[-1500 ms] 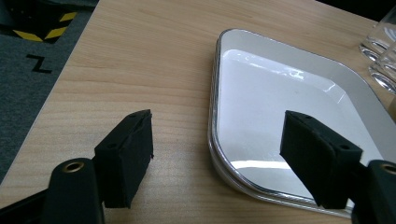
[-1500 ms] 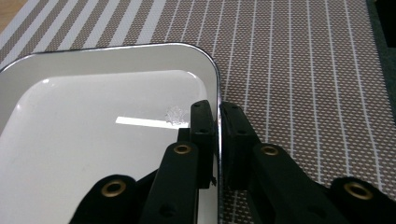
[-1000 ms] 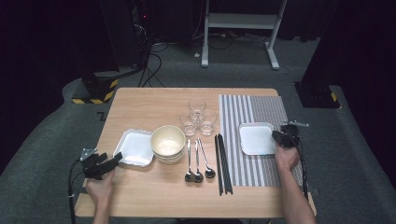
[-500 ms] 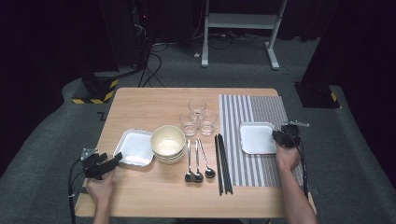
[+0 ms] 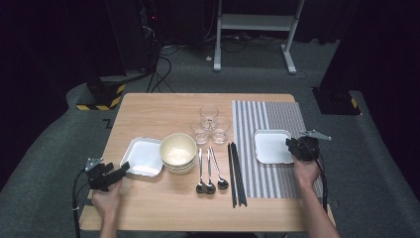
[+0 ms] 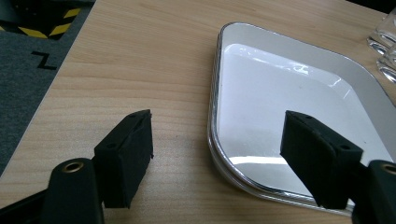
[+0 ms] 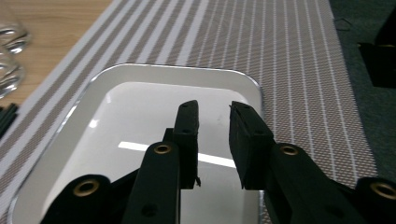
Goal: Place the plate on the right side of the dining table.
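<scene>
Right gripper [image 7: 212, 140] fingers narrow over white tray [image 7: 140, 121]; left gripper [image 6: 224, 158] fingers wide astride tray edge [image 6: 212, 135].

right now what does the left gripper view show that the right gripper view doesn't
Left gripper view: the left tool, jaws wide apart and straddling the near corner of a white plate on bare wood, with grey floor and hazard tape beyond the table edge.

Right gripper view: the right tool, jaws narrowly apart with nothing between them, above another white plate on a striped placemat; black chopsticks at the left edge.

Both: a white square plate, and glasses at one edge.
</scene>
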`<action>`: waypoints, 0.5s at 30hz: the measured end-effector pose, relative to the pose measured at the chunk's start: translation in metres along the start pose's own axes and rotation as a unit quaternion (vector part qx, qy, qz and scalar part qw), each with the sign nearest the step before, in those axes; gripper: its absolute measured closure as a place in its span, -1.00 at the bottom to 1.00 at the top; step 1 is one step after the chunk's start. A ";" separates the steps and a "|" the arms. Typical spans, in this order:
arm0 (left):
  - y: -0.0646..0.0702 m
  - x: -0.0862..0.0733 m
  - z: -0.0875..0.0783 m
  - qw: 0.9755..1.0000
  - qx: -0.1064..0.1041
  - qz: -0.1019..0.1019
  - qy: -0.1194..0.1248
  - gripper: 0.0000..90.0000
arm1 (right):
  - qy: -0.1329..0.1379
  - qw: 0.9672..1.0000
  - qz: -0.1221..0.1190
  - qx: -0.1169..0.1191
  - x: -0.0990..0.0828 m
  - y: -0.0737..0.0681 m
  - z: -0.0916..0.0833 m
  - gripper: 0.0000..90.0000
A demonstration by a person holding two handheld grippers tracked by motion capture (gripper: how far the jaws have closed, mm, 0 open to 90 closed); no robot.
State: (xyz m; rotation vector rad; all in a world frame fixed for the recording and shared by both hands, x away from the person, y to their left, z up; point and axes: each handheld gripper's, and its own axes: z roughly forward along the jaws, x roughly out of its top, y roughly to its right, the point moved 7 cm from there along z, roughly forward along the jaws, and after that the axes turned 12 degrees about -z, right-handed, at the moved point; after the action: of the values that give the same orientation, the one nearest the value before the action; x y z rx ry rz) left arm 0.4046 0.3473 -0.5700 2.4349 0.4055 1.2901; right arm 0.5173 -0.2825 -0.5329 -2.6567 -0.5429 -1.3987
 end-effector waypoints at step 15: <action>0.001 -0.001 0.001 1.000 0.006 0.008 -0.005 -0.42 | 0.024 0.996 -0.027 0.081 -0.002 -0.044 -0.014 0.69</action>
State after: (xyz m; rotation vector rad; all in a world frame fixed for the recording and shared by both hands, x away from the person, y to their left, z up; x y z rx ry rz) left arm 0.4048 0.3459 -0.5707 2.4576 0.3918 1.2860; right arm 0.4901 -0.2458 -0.5307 -2.4933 -0.6970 -1.3659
